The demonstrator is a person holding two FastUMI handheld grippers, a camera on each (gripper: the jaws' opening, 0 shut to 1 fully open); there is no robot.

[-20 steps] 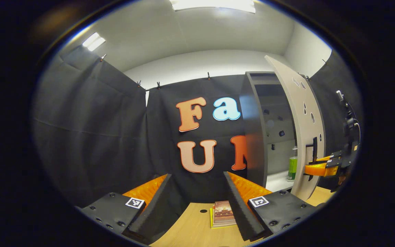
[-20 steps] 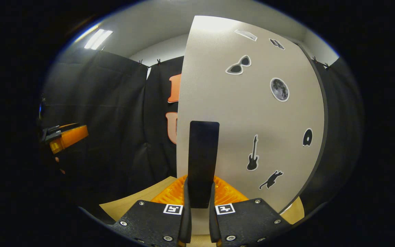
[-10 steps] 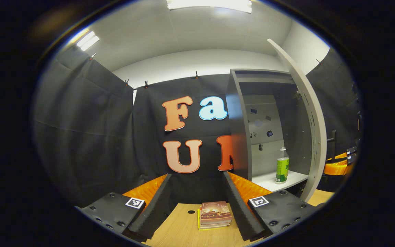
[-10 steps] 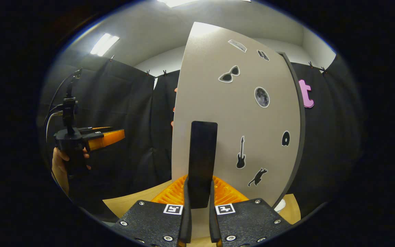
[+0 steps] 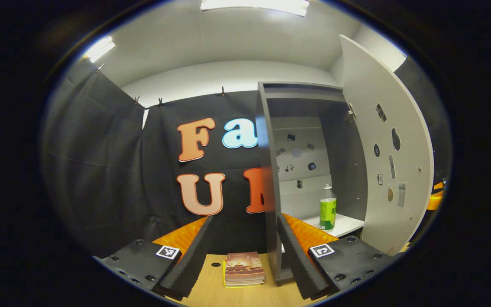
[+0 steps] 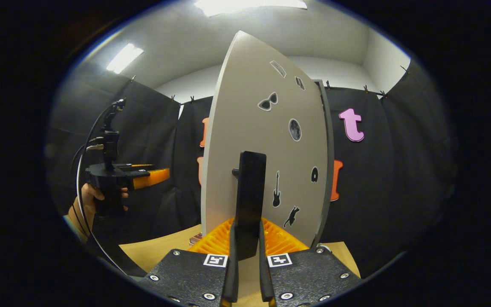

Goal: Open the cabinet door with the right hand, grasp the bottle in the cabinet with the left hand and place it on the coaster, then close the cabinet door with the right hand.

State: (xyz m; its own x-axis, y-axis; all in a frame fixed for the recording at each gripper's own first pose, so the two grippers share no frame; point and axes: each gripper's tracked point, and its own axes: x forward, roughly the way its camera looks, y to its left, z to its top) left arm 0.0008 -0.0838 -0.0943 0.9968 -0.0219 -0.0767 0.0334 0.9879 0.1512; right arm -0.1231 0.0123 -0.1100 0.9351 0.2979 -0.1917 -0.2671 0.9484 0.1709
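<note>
door (image 5: 392,145): grey, stickered, swung wide open
bottle (image 5: 327,208): clear, green label, upright on cabinet shelf (image 5: 345,222)

A: What lies on the wooden surface (image 5: 245,294)?
B: A small stack of books (image 5: 244,269), between the left gripper's jaws, just ahead of them. The grey cabinet (image 5: 271,204) stands on the surface too, ahead of the right-hand jaw.
A: And the cabinet's white shelf (image 5: 348,223)?
B: A green-labelled bottle (image 5: 327,207) stands upright on it, beyond that jaw.
</note>
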